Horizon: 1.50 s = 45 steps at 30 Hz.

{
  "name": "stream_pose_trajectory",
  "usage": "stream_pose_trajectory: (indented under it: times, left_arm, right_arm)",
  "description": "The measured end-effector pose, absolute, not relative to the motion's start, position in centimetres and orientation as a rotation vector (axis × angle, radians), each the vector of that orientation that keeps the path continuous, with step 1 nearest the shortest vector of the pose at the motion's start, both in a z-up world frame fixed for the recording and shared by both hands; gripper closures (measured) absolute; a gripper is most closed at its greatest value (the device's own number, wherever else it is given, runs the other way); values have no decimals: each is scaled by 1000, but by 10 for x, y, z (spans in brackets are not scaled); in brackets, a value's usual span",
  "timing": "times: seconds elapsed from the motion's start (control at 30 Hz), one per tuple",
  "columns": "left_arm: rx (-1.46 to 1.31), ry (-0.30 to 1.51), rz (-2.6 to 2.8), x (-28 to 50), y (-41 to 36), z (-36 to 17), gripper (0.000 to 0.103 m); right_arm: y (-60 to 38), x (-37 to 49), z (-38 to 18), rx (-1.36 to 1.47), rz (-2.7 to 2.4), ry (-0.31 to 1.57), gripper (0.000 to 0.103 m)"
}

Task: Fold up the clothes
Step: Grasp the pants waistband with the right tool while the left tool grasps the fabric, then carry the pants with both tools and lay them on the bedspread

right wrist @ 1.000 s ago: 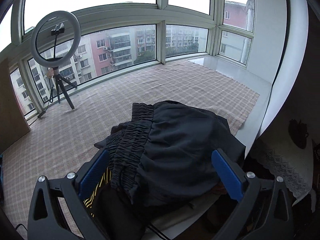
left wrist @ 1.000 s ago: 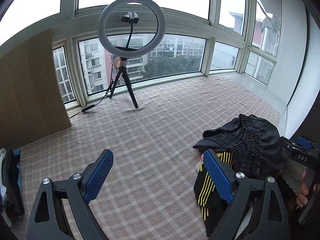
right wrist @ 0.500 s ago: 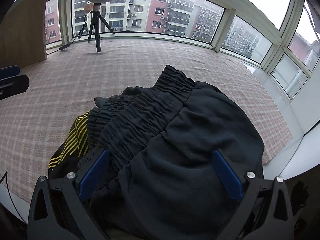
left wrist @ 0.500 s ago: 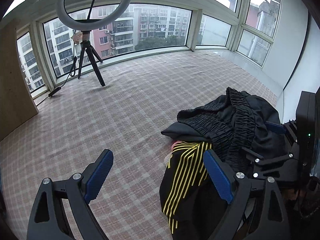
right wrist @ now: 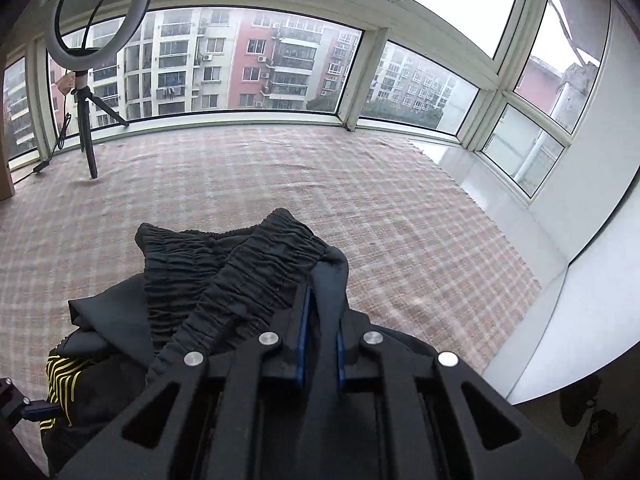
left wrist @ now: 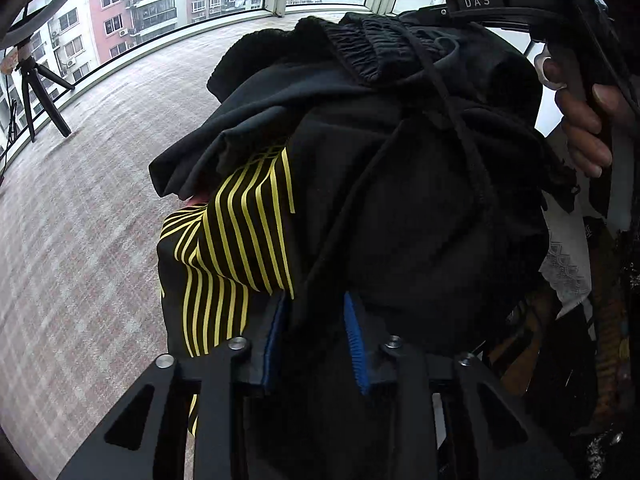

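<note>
Black shorts [left wrist: 420, 200] with a gathered elastic waistband [left wrist: 380, 52], a drawstring and a yellow-striped panel [left wrist: 240, 232] lie bunched at the near right edge of the checked mat. My left gripper [left wrist: 314, 320] is shut on the black fabric beside the striped panel. My right gripper [right wrist: 322, 312] is shut on a fold of the shorts [right wrist: 240, 272] just right of the waistband [right wrist: 256, 256]. The right gripper's body and the hand holding it show in the left wrist view [left wrist: 580, 92].
A checked pink-grey mat [right wrist: 360, 200] covers the floor up to the bay windows. A ring light on a tripod [right wrist: 86, 92] stands at the far left. A white ledge [right wrist: 500, 208] borders the mat on the right. White lace cloth [left wrist: 568, 264] lies by the pile.
Both grippers were open over the pile; now both have closed on the black shorts. The left gripper moved right and down onto the clothes.
</note>
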<state>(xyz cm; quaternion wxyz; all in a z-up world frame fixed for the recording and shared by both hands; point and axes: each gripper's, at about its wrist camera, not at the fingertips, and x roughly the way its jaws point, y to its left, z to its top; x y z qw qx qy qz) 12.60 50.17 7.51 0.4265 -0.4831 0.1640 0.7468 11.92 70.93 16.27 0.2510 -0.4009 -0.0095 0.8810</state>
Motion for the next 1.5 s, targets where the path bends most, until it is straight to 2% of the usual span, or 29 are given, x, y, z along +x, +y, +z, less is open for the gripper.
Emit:
stream_pose_trajectory:
  times: [0.03,0.1,0.17,0.43,0.73,0.77,0.8,0.87,0.93,1.07,1.3,1.5]
  left_arm:
    - [-1196,398,1878,127,499,79,100]
    - [-1182,318,1896,122,486,93,100]
    - [-1161,182,1919,112,464,115,101]
    - [-985,-78,2173,73,355,224,102]
    - [-768,-93,2563,56,206,309,102]
    - [-751,-91,2600,53,188,317,102]
    - [-741,-83,2629,50,172,322,102]
    - [-738,-22,2680,40,146,321,102]
    - [-782,26,2718,33,123,313,102]
    - [-906,36,2776,27,67,287,102]
    - [-1134,-123,2819,62,-45,234,102]
    - [-1262,-63,2781,121,-66,201,102]
  right_arm:
    - [711,122,168,-1079,2406,-13,89]
    - [711,133,179,-1041,2434,10,62]
    - [708,146,191,-998,2487,38,54]
    - [672,165,221,-911,2653,109,54]
    - [596,136,240,-884,2829,114,54]
    - [580,127,238,-914,2871,112,52]
    - [564,118,235,-950,2916,110,45]
    - [530,101,228,-1023,3006,107,36]
    - [487,82,210,-1125,3105,101,35]
    - [399,39,160,-1371,3157,69,35]
    - [271,-32,79,-1727,3079,-23,35]
    - [236,-93,24,-1833,2856,44,35]
